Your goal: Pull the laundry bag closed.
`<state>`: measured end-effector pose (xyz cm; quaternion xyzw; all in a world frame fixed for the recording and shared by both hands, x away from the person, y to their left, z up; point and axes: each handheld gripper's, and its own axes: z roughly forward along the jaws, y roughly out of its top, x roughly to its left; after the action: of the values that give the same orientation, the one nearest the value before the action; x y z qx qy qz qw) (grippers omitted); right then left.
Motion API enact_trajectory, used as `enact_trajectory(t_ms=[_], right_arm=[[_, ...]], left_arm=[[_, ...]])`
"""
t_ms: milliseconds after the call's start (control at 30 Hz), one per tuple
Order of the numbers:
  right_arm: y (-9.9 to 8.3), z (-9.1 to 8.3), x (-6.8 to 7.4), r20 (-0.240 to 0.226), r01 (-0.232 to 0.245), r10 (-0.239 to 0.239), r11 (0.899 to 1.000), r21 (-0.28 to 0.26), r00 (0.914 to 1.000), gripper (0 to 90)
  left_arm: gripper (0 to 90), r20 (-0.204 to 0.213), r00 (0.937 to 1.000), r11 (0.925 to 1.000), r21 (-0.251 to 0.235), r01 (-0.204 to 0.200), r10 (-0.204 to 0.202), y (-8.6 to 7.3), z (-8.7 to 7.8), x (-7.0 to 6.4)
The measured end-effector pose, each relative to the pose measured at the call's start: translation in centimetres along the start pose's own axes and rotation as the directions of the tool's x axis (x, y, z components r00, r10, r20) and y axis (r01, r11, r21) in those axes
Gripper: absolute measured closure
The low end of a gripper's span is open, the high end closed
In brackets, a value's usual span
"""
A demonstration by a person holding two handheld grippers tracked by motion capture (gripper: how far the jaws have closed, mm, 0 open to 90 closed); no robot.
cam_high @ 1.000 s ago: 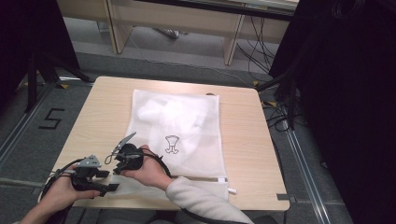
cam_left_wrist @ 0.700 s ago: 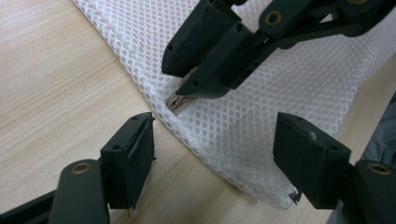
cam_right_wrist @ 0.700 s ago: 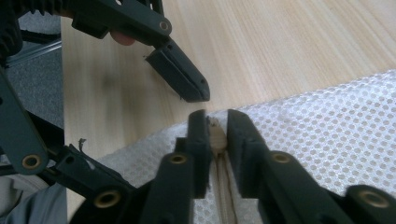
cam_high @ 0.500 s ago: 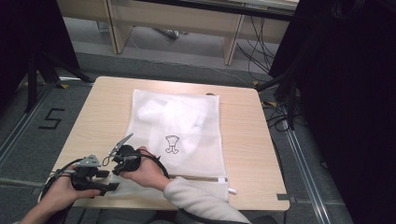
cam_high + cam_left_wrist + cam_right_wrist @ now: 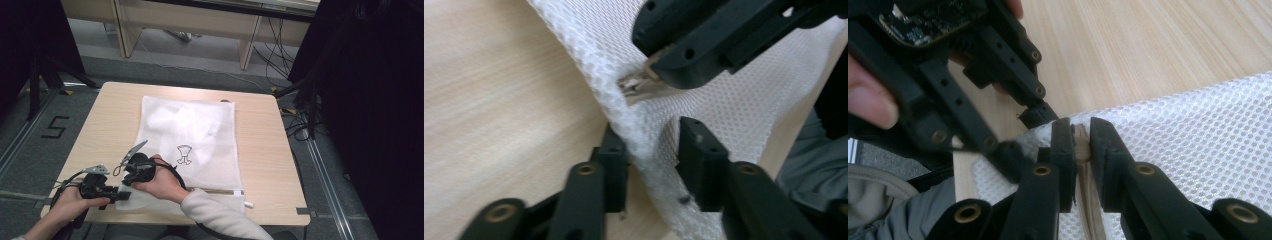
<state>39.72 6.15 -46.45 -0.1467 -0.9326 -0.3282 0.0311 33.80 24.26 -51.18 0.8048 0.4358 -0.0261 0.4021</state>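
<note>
Mesh bag [image 5: 192, 145] lies flat mid-surface [image 5: 265, 150], its near-left corner at the surface's front edge. Right tool [image 5: 1082, 137] clamps the zipper pull [image 5: 1081, 145]; left tool [image 5: 649, 150] pinches mesh beside it. Unchanged since earlier.

A white mesh laundry bag [image 5: 192, 145] lies flat on the tabletop [image 5: 260, 140], clothes inside. Its zipper pull [image 5: 644, 85], probably metal, sits at the near-left corner.

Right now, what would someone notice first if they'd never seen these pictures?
Probably the big white mesh bag spread flat across the middle of the wooden table, with a small black drawing on it. Next, at the bag's near left corner, two black claws meet: the right claw pinches the zipper pull, and the left claw grips the mesh fold right beside it.
</note>
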Motion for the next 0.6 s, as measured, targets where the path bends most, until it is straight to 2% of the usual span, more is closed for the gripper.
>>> enact_trajectory(t_ms=[33,67,133,167,233,300,433,600], right_arm=[[0.0,0.0,0.0,-0.005,-0.004,0.004,1.000,-0.005,1.0000,81.6],[-0.1,0.0,0.1,-0.007,-0.015,0.015,1.000,-0.003,0.9999,81.7],[-0.3,-0.1,0.0,-0.002,0.000,0.000,1.000,0.007,1.0000,81.7],[-0.4,-0.1,0.0,-0.003,0.002,-0.002,1.000,0.009,1.0000,81.8],[-0.6,-0.1,0.0,0.000,0.010,-0.010,1.000,0.011,0.9999,81.8],[-0.8,-0.3,0.1,-0.003,-0.001,0.002,1.000,0.023,1.0000,81.9],[-1.2,-0.5,0.2,0.008,0.024,-0.024,0.999,0.029,0.9997,82.0],[-1.6,-0.5,0.2,0.000,0.023,-0.023,0.999,0.035,0.9997,82.2]], left_arm=[[70.4,0.008,0.9998,0.9998,-0.014,0.017,-0.017,0.0,0.0,0.0],[74.4,0.007,0.9998,0.9998,-0.013,0.018,-0.017,0.0,-0.1,0.0],[80.1,0.020,0.9990,0.9988,-0.026,0.041,-0.041,0.0,-0.2,0.0],[82.5,0.018,0.9993,0.9992,-0.020,0.034,-0.034,0.0,-0.3,0.0],[84.1,0.015,0.9987,0.9980,-0.039,0.049,-0.048,0.1,-0.5,-0.2],[84.9,0.027,0.9980,0.9972,-0.049,0.057,-0.056,0.2,-0.6,-0.3],[85.4,0.030,0.9976,0.9969,-0.046,0.063,-0.062,0.2,-0.6,-0.4],[85.5,0.031,0.9973,0.9965,-0.049,0.068,-0.067,0.2,-0.6,-0.4]])
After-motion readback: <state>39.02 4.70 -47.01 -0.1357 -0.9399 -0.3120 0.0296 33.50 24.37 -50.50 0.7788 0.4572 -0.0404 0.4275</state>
